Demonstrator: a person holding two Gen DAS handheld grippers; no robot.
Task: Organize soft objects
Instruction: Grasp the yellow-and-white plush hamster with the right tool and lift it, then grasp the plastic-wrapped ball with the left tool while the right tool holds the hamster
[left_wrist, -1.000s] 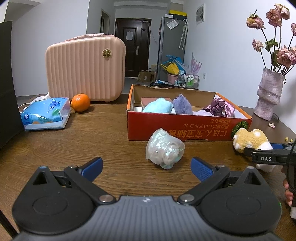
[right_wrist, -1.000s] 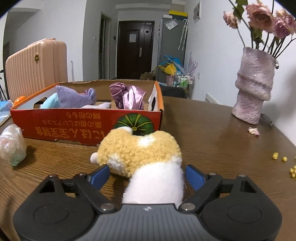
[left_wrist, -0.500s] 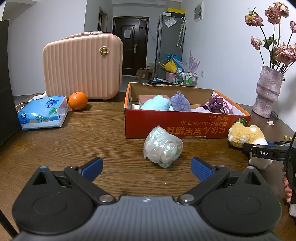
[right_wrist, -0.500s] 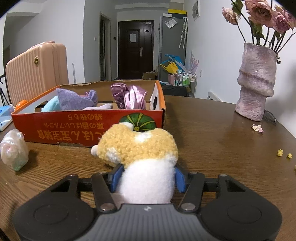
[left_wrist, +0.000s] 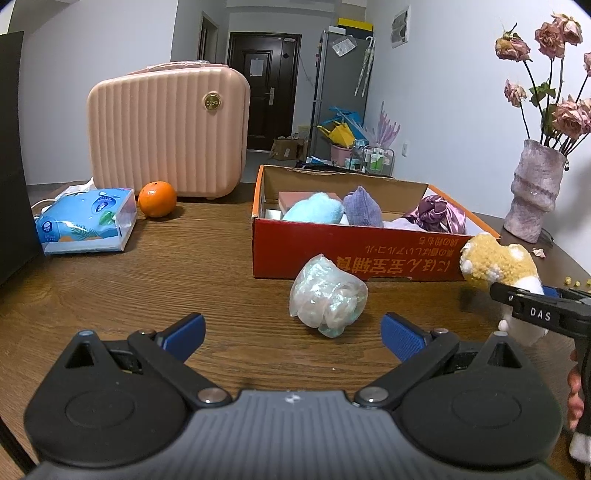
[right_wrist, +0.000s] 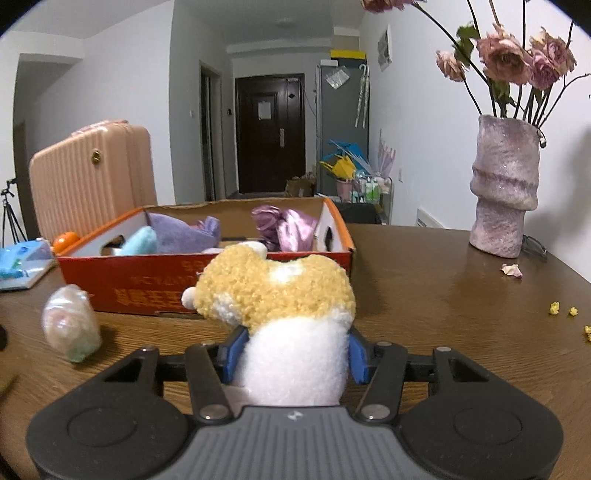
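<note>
The right tongs (right_wrist: 295, 360) pinch the fluffy yellow-and-white plush toy (right_wrist: 280, 295), lifted just before the red cardboard box (right_wrist: 147, 291); clear its near wall before releasing. The left tongs (left_wrist: 291, 332) gape empty near the pearly plastic bundle (left_wrist: 327, 297) on the tabletop (left_wrist: 184, 273)

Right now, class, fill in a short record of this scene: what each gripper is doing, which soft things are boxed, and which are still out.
right gripper: shut on the plush toy, in front of the box
left gripper: open, empty, facing the iridescent pouch
cardboard box: holds a blue plush, a purple cloth and a shiny purple bag
still out: iridescent pouch on the table
other items: orange, tissue pack, vase
</note>
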